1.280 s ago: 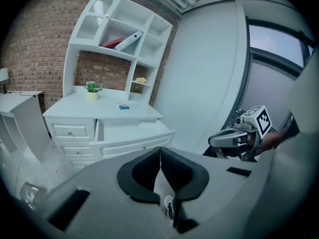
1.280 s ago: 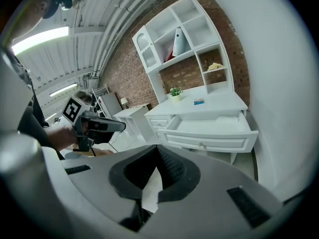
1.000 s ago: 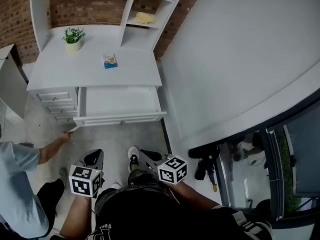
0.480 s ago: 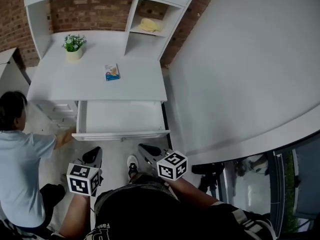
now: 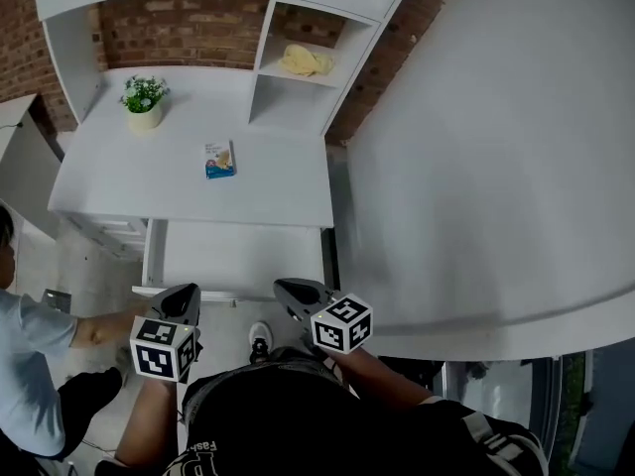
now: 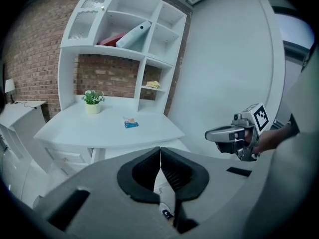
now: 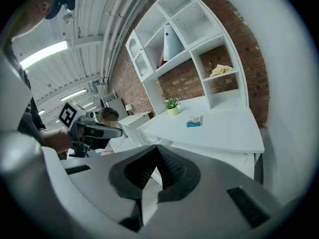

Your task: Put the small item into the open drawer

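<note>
The small item, a blue and orange packet (image 5: 220, 160), lies flat in the middle of the white desk (image 5: 119, 181); it shows too in the left gripper view (image 6: 131, 123) and the right gripper view (image 7: 194, 121). Below the desk's front edge the drawer (image 5: 238, 256) stands pulled out, and nothing shows inside it. My left gripper (image 5: 185, 293) hovers at the drawer's front left corner, shut and holding nothing. My right gripper (image 5: 286, 288) hovers at its front right, also shut and holding nothing. Both are well short of the packet.
A potted plant (image 5: 144, 97) stands at the desk's back left. A yellow cloth (image 5: 306, 60) lies in a shelf cubby. A big white curved wall (image 5: 496, 167) fills the right. A person (image 5: 30, 355) crouches at the left, arm reaching toward the drawer's left corner.
Both grippers have moved forward to the drawer's front edge and the desk has come closer. The person at the left has shifted lower in the view.
</note>
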A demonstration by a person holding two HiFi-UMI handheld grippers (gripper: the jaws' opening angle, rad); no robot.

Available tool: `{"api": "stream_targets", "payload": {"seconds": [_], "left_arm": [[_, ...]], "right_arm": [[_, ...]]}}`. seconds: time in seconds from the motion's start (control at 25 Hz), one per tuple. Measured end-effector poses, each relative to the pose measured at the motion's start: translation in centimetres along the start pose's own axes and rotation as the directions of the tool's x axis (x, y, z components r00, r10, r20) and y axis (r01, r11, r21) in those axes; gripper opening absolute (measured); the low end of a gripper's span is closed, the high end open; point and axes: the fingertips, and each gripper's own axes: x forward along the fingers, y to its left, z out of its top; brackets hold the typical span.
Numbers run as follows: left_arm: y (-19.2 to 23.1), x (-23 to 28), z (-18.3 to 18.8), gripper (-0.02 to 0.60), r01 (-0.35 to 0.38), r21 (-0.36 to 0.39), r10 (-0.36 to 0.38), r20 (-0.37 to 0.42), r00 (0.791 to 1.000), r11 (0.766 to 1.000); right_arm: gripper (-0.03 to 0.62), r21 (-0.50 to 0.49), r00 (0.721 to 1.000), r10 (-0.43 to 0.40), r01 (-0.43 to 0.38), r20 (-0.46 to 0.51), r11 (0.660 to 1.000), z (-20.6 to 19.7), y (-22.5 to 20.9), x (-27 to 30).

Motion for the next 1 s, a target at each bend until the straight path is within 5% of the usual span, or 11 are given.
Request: {"api": "stream_targets", "payload": {"seconds": [0.48,1.0], "left_arm": [[-0.1,5.7,4.0,0.018,-0.066,0.008,0.066,-0.003,0.998,0.998],[3.8,6.6,4.4,0.018,-0.091,-0.019,0.09,-0.024,0.996,0.996]], "right_arm": [[0.003,0.009,0.999,0.044,-0.044,-0.008,0.999,2.1,-6.9,1.2],[0.003,0.015,0.999,0.038,-0.038,-0.026,0.999,3.3,-7.8,4.7]]}}
